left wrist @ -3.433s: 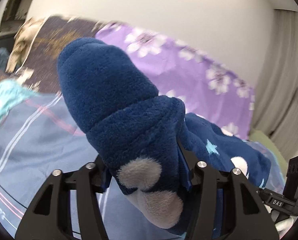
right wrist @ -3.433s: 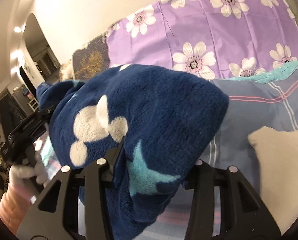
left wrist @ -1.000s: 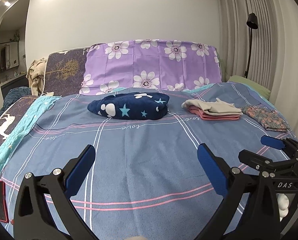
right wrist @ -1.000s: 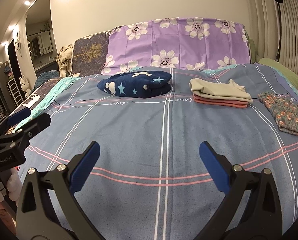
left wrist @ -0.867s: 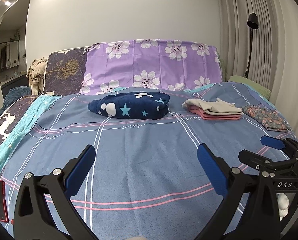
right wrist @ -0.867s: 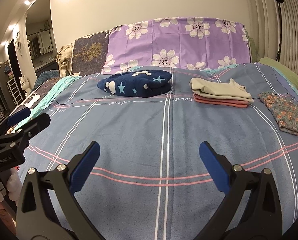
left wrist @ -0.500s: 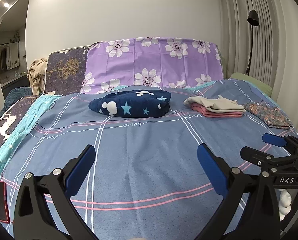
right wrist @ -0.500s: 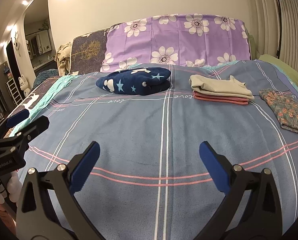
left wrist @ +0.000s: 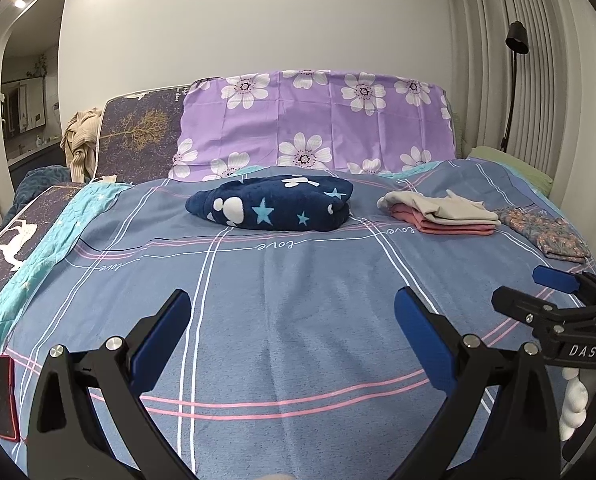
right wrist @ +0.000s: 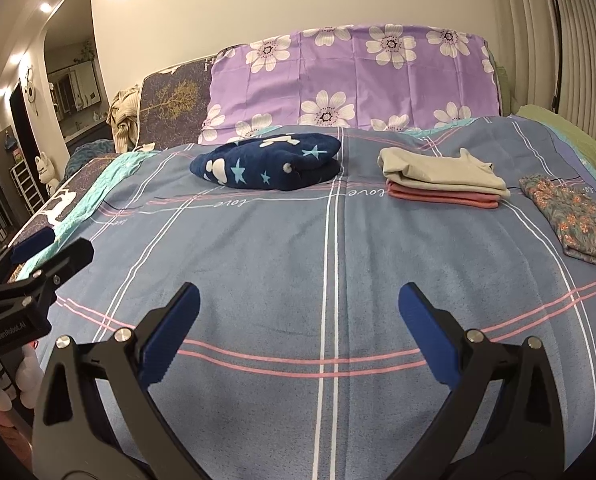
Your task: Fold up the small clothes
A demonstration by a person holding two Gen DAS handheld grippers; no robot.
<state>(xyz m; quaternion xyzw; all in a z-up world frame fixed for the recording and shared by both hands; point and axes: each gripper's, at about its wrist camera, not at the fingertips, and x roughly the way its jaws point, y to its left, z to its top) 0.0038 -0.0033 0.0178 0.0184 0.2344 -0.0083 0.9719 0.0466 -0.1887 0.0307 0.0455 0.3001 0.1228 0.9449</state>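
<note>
A folded navy fleece garment (left wrist: 274, 206) (right wrist: 270, 162) with white and blue star shapes lies far back on the bed. To its right sits a folded stack, beige cloth on pink (left wrist: 441, 214) (right wrist: 441, 180), and further right a flat floral garment (left wrist: 545, 232) (right wrist: 577, 218). My left gripper (left wrist: 292, 312) hovers open over the near part of the blue checked bedspread (left wrist: 298, 280), nothing between its fingers. My right gripper (right wrist: 299, 308) is likewise open and empty; it also shows at the right edge of the left wrist view (left wrist: 557, 304).
A purple flowered pillow (left wrist: 317, 120) and a dark patterned cushion (left wrist: 138, 132) stand against the headboard. A red phone (left wrist: 2, 396) lies at the bed's near left edge. A black floor lamp (left wrist: 513, 80) and curtains are on the right; a doorway opens at the left.
Earlier both grippers were shut on the navy fleece garment; it now lies folded at the back and both are open, drawn back. In the last second the views barely shift.
</note>
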